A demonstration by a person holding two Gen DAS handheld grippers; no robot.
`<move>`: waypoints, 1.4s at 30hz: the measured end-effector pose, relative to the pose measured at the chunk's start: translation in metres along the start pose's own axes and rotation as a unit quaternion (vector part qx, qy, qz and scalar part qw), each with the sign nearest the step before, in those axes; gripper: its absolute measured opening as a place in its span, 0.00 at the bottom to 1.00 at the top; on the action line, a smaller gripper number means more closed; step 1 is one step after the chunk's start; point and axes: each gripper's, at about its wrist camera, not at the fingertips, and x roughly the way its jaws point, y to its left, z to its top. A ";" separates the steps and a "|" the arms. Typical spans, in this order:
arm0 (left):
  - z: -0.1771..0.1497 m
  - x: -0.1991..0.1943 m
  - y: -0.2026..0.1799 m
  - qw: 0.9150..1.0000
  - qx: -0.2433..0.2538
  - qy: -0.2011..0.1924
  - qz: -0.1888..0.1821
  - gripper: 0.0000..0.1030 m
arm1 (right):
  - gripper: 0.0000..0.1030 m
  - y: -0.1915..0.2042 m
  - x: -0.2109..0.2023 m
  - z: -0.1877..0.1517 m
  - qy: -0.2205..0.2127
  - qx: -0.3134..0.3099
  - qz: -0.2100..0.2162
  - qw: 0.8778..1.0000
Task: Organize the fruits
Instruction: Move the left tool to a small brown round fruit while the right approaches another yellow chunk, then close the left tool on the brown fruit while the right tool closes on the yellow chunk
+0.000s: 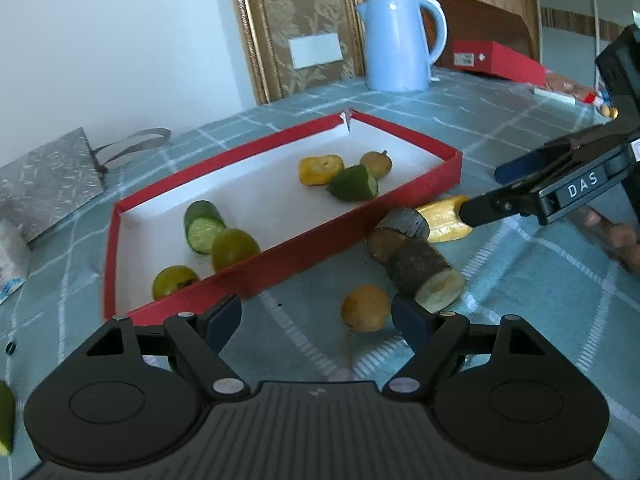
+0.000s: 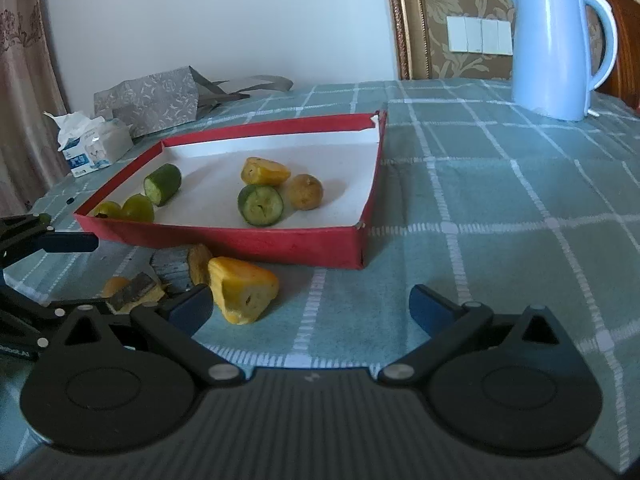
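Closest in, the left gripper (image 1: 316,320) hangs low over the green checked tablecloth (image 2: 500,208) with its jaws well apart and nothing between the pads. A small round brownish-yellow fruit (image 1: 365,307) sits on the cloth just ahead of the gap, nearer the right-side finger but not touching it as far as I can see.

The right gripper (image 2: 312,307) is also spread wide and holding nothing. A yellow wedge-shaped piece (image 2: 244,294) lies right by its left-side fingertip, so close I can't tell if they touch.

Just past those, outside the box, two dark-skinned chunks with pale cut ends lie on the cloth: one (image 1: 426,274) nearer the left gripper, the other (image 1: 396,230) butted up against it and almost against the box wall.

Then the red box (image 1: 280,256), shallow with a white floor. Inside, at the near-left end there are two yellowish-green round fruits (image 1: 234,243) (image 1: 174,280) and a cucumber piece (image 1: 204,225) leaning on one of them. Toward the far end: a yellow chunk (image 1: 320,169), a green cucumber end (image 1: 354,184) and a small brownish fruit (image 1: 376,164), all bunched together.

Further back there's a light blue kettle (image 1: 396,42), a grey patterned gift bag (image 1: 44,176) lying flat, a tissue pack (image 2: 94,148), and another red box (image 1: 496,60) by the kettle.
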 end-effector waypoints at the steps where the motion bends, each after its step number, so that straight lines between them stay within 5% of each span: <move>1: 0.001 0.005 -0.001 1.000 0.008 0.009 -0.009 0.80 | 1.00 0.000 -0.001 0.000 -0.003 -0.002 -0.006 1.000; 5: 0.005 0.013 -0.003 1.000 0.012 0.005 -0.013 0.80 | 1.00 -0.002 -0.004 0.001 -0.018 -0.005 -0.019 1.000; 13: -0.002 0.006 -0.015 1.000 -0.006 -0.014 -0.013 0.33 | 1.00 -0.003 -0.005 0.002 -0.020 0.001 -0.017 1.000; 17: -0.002 0.004 -0.027 1.000 -0.006 -0.017 0.010 0.26 | 1.00 -0.006 -0.008 0.003 -0.029 0.011 -0.017 0.999; 23: -0.002 0.003 -0.035 0.998 -0.040 -0.016 0.046 0.25 | 1.00 -0.004 -0.010 0.003 -0.031 -0.001 -0.029 0.999; 31: -0.008 -0.004 -0.022 0.992 -0.093 -0.022 0.083 0.25 | 1.00 0.038 -0.024 -0.011 -0.102 -0.140 -0.055 0.983; 34: -0.009 -0.004 -0.013 0.989 -0.116 -0.018 0.094 0.25 | 1.00 0.050 -0.020 -0.013 -0.097 -0.180 -0.069 0.976; 42: -0.010 -0.005 -0.005 0.987 -0.135 -0.017 0.083 0.25 | 1.00 0.044 -0.005 -0.006 -0.045 -0.178 -0.027 0.983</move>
